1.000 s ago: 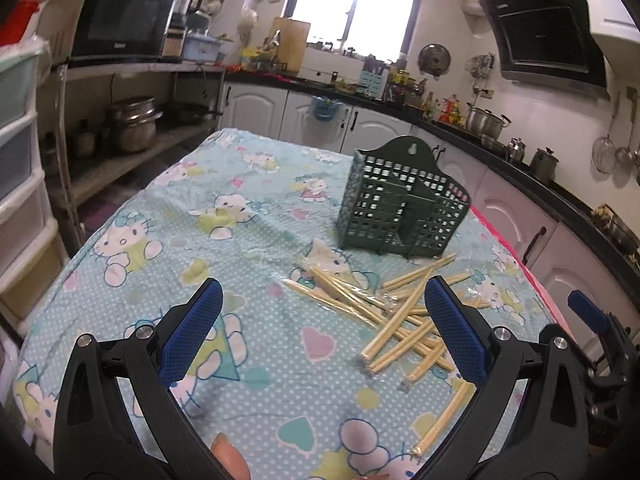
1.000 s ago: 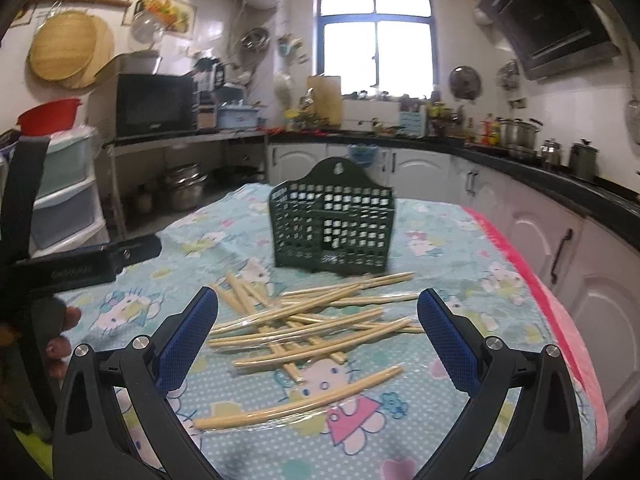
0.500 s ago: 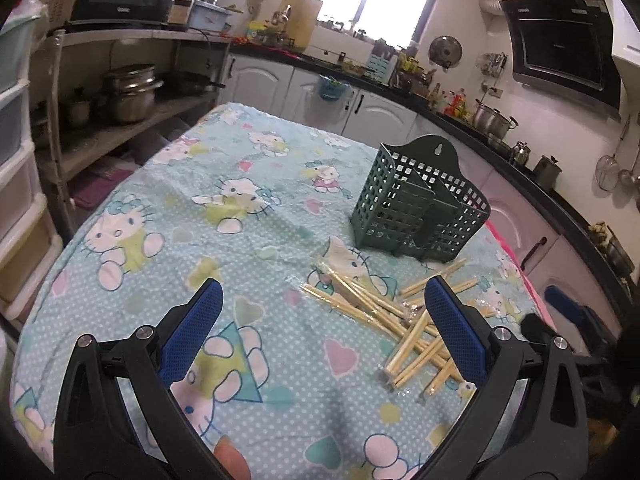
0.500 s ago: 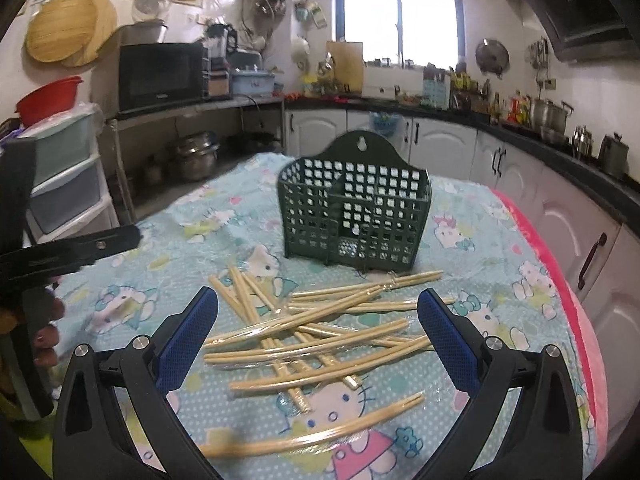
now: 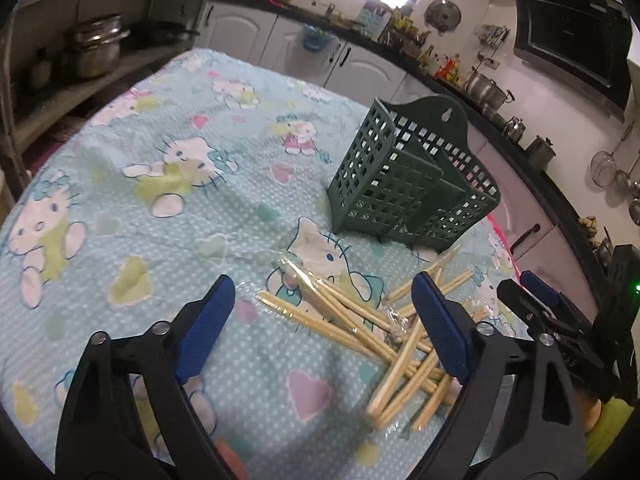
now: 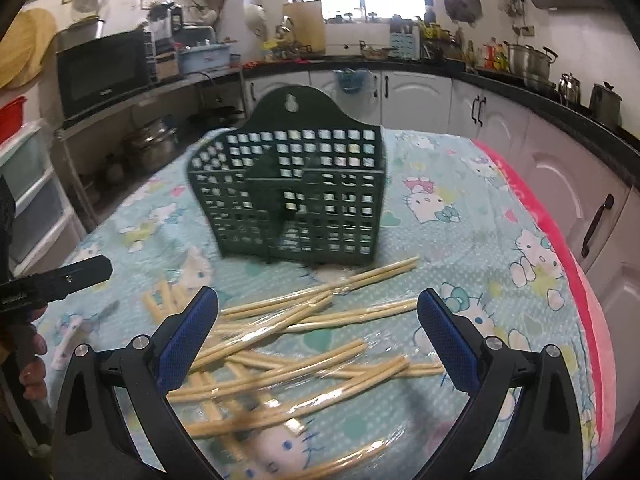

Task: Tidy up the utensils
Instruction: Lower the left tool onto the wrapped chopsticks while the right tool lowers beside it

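Note:
A dark green lattice utensil holder [image 5: 412,188] stands upright on the table; it also shows in the right wrist view [image 6: 296,196]. Several plastic-wrapped bamboo chopsticks [image 5: 360,316] lie scattered in front of it, also in the right wrist view [image 6: 304,340]. My left gripper [image 5: 320,324] is open and empty, low over the left end of the pile. My right gripper [image 6: 318,332] is open and empty, just above the chopsticks. The right gripper shows at the right edge of the left wrist view [image 5: 536,300].
The table wears a light blue Hello Kitty cloth [image 5: 160,184] with a pink edge on the right [image 6: 568,264]. Kitchen counters and cabinets [image 6: 500,120] run behind it. A shelf with pots [image 5: 92,44] and plastic drawers [image 6: 24,188] stand to the left.
Both grippers have moved forward and lower toward the chopsticks and the holder, which now look larger. Both stay open and empty.

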The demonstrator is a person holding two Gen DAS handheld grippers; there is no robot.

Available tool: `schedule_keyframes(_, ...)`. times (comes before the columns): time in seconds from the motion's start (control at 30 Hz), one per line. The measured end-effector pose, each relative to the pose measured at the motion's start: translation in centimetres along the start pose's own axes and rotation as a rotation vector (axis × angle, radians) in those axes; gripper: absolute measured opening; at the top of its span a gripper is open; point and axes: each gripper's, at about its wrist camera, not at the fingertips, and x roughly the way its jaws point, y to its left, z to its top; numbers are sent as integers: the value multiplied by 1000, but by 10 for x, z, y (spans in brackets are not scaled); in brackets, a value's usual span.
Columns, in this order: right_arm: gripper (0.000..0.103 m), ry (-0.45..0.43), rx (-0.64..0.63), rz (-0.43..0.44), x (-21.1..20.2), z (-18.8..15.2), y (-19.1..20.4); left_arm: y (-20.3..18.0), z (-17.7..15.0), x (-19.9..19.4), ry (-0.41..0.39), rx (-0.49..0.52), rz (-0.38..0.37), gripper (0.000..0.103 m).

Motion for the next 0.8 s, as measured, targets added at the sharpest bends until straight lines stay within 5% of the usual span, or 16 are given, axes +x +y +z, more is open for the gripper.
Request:
schedule_keyframes(0.1, 96, 43, 33, 5, 16, 3, -10, 3, 6, 17, 46, -19, 3, 70)
schedule_keyframes(0.4, 72, 187, 162, 42, 69, 5, -28, 26, 14, 57, 164, -131, -18, 52)
schedule_keyframes(0.63, 62, 214, 233, 57, 88, 8, -40, 36, 16, 65, 176, -180, -45, 44)
schedule_keyframes(0.8, 43, 227, 285, 82, 97, 9, -46, 40, 16, 67, 186, -193, -38, 31)
